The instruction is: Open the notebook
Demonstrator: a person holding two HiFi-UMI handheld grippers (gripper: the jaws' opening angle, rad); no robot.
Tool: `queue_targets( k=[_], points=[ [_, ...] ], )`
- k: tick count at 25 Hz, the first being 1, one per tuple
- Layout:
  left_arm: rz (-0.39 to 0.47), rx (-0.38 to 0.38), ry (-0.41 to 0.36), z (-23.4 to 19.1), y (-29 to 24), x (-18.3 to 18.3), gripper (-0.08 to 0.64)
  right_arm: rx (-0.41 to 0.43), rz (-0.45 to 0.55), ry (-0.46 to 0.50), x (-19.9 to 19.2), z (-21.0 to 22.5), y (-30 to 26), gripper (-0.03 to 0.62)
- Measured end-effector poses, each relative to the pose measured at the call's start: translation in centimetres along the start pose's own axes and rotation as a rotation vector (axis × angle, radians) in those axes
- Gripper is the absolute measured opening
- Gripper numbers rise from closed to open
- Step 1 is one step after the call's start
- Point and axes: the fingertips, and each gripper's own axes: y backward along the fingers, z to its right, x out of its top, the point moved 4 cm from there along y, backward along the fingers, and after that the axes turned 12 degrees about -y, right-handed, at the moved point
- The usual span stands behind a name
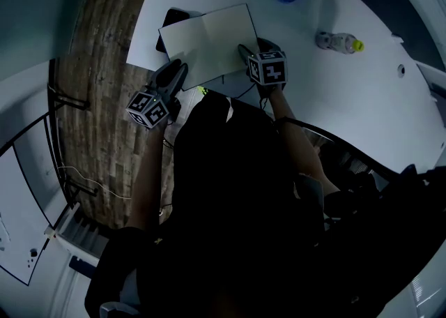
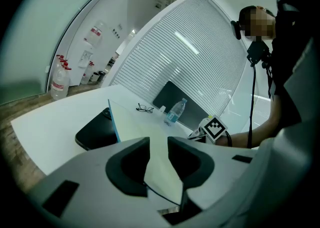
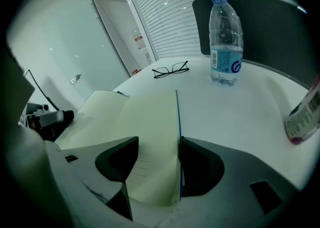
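The notebook point(image 1: 209, 41) lies spread open by the counter's point(image 1: 362, 100) near edge, toward its left corner. Our left claw point(image 2: 158, 144) stands open with the left leaf's corner between its jaws, unpinched. Our right claw point(image 3: 157, 144) gapes wide around the right leaf, whose blue cover edge sits just beside the right jaw. We judge the book light, with thin, floppy leaves likely to curl or tear, so the stiffer outer cover edges are the places to hold.
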Motion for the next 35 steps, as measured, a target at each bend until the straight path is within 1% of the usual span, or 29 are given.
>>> queue_targets(
  k=[4,8,12,15,18,24,35],
  points=[
    [0.009,-0.009,0.012,-0.1,0.0,-0.2,0.109,-0.083,0.018,-0.018,0.2,0.7,0.3,0.178],
    [0.027,-0.005,0.035,-0.6,0.0,-0.9,0.109,-0.136,0.010,-0.011,0.5,1.1,0.5,0.111],
    [0.043,-0.003,0.068,-1.2,0.0,-1.6,0.109,-0.173,0.022,-0.041,1.0,1.5,1.2,0.035],
    [0.048,-0.009,0.080,-1.5,0.1,-1.8,0.109,-0.154,0.040,-0.055,1.1,1.3,1.3,0.020],
    [0.051,-0.019,0.089,-1.7,0.1,-2.0,0.109,-0.126,0.051,-0.094,1.2,1.0,1.5,0.015],
    [0.065,-0.038,0.107,-1.9,0.2,-2.0,0.109,-0.033,0.091,-0.173,1.8,-0.1,2.9,0.011],
    [0.092,-0.075,0.139,-2.1,0.5,-1.9,0.109,0.101,0.147,-0.226,3.0,-3.6,5.0,0.011]
  ],
)
